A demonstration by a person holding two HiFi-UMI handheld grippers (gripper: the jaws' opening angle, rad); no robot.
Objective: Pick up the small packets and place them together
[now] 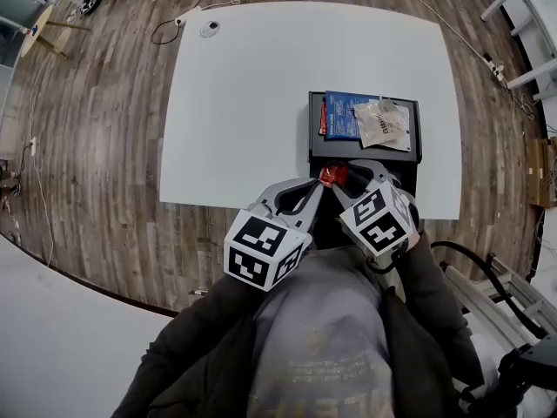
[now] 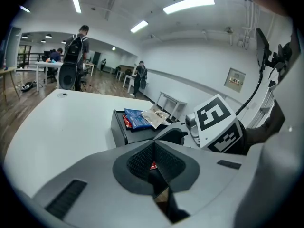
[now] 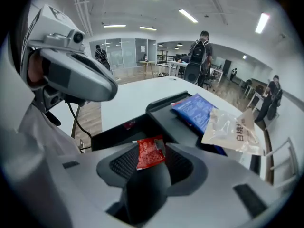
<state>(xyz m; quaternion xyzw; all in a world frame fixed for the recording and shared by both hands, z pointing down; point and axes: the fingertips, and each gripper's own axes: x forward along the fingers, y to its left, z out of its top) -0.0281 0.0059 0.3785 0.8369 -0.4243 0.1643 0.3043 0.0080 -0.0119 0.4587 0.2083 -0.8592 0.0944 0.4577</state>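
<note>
A small red packet (image 3: pixel 151 152) stands between the pads of my right gripper (image 3: pixel 152 159), which is shut on it. From the head, that packet (image 1: pixel 332 177) hangs at the table's near edge, between the right gripper (image 1: pixel 346 178) and the left gripper (image 1: pixel 318 186). The left gripper's (image 2: pixel 153 148) pads meet at the tips. A sliver of red shows between them, and I cannot tell whether it is gripped. Just beyond, a black tray (image 1: pixel 318 149) holds a blue packet (image 1: pixel 344 116), a pale packet (image 1: pixel 383 122) and a red one (image 1: pixel 323 117).
The white table (image 1: pixel 252 103) stretches left of the tray, with a small round white object (image 1: pixel 209 29) at its far left corner. A lower black surface (image 3: pixel 118 134) lies under the grippers. People stand far off beside other tables.
</note>
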